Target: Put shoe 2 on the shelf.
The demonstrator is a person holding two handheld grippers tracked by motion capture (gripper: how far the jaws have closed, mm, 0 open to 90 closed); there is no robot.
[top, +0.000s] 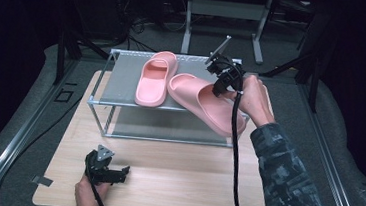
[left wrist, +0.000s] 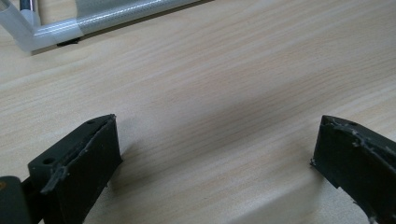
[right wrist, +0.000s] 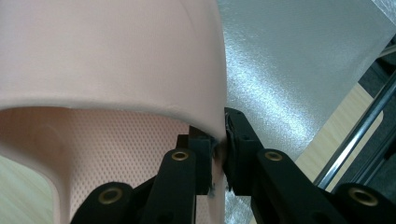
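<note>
A: Slippers — status check. One pink slipper (top: 155, 79) lies flat on the top shelf of the metal rack (top: 123, 72), toe toward the far side, nothing touching it. I'd log that one as placed

B: And the second slipper (top: 206, 101)?

A: In hand. The right gripper (top: 221, 84) is clamped on the side edge of its strap; in the right gripper view the two pads pinch the pink wall (right wrist: 212, 126) tight between them. From the high view this slipper sits askew, its front over the shelf next to the first one and its heel sticking out past the rack's near rail, over the table (top: 174, 177). Whether the sole rests on the shelf or hangs clear I cannot tell

B: Left side?

A: Left gripper (top: 114, 173) is low over the table near the front edge, jaws spread wide with bare wood between them — idle, holding nothing

B: So what is left?

A: My reading — roughly halfway or a little past. Remaining: swing the held slipper square beside its mate, get it fully onto the shelf, let go. Lower shelf looks unused
</note>
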